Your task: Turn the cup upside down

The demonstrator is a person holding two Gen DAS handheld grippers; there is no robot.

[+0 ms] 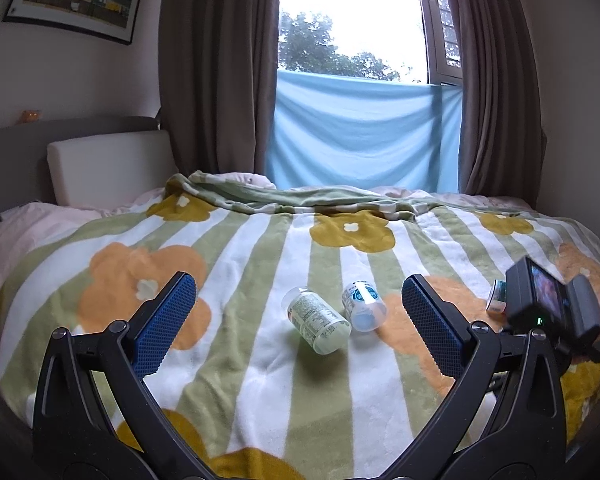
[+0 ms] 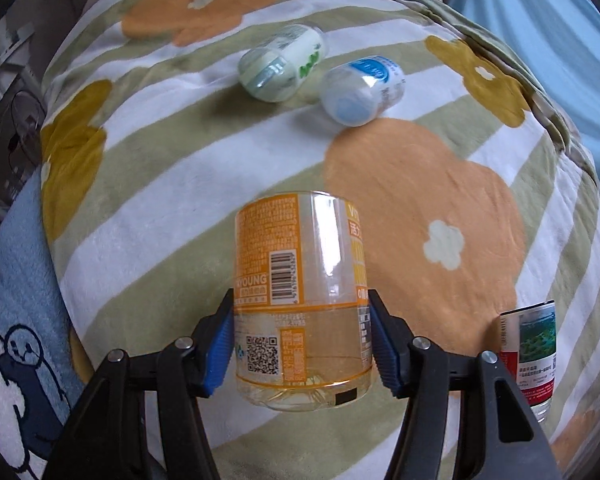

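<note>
My right gripper (image 2: 302, 344) is shut on a clear cup with an orange label (image 2: 300, 296), gripping it near its closed base, with the open end pointing away over the bed. A green-labelled cup (image 2: 282, 65) (image 1: 318, 322) and a blue-labelled cup (image 2: 362, 90) (image 1: 363, 306) lie on their sides on the flowered blanket (image 2: 420, 200). A red-and-green-labelled cup (image 2: 534, 352) stands at the right. My left gripper (image 1: 298, 316) is open and empty, hovering above the blanket (image 1: 260, 380) just short of the two lying cups. The right gripper's body (image 1: 552, 308) shows at the right of the left wrist view.
The bed is backed by a white headboard cushion (image 1: 108, 168), brown curtains (image 1: 216, 72) and a light blue cloth (image 1: 364, 132) over the window. A blue bear-print cloth (image 2: 16, 320) lies at the bed's left edge. A folded green blanket edge (image 1: 292, 196) runs along the far side.
</note>
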